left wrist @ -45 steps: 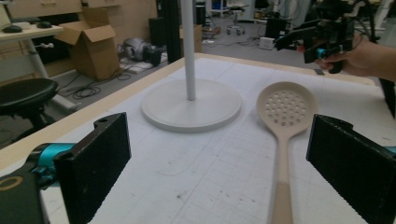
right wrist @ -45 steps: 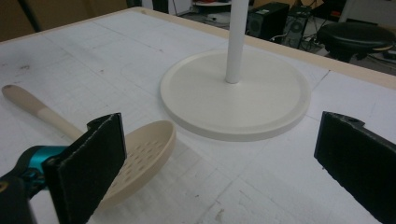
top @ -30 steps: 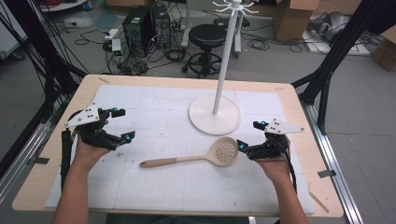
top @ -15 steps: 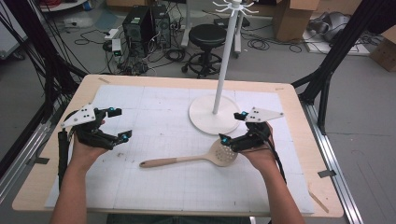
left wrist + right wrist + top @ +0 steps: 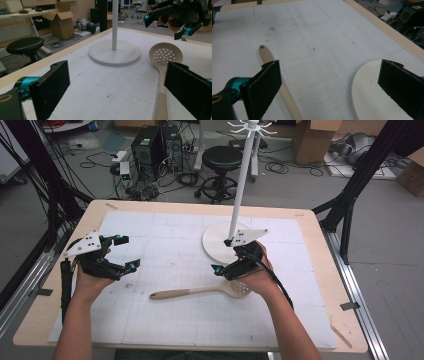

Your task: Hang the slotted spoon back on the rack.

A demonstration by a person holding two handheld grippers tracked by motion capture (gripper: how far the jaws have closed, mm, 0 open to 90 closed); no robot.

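With both grippers held wide open and empty, the slotted spoon (image 5: pixel 210 291) lay flat beside the stand base (image 5: pixel 220 241), which could be struck by the right gripper (image 5: pixel 226 268) closing askew.

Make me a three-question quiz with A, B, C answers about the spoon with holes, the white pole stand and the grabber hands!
1. Where is the spoon?
A. flat on the table
B. hanging on the stand
C. on the floor

2. What colour is the stand's round base?
A. red
B. white
C. black

3. How are the right gripper's fingers?
A. shut on the spoon
B. open
C. shut on the pole

Answers: 1 A, it lies on the white mat. 2 B, the disc looks white. 3 B, the right gripper view shows its fingers spread apart.
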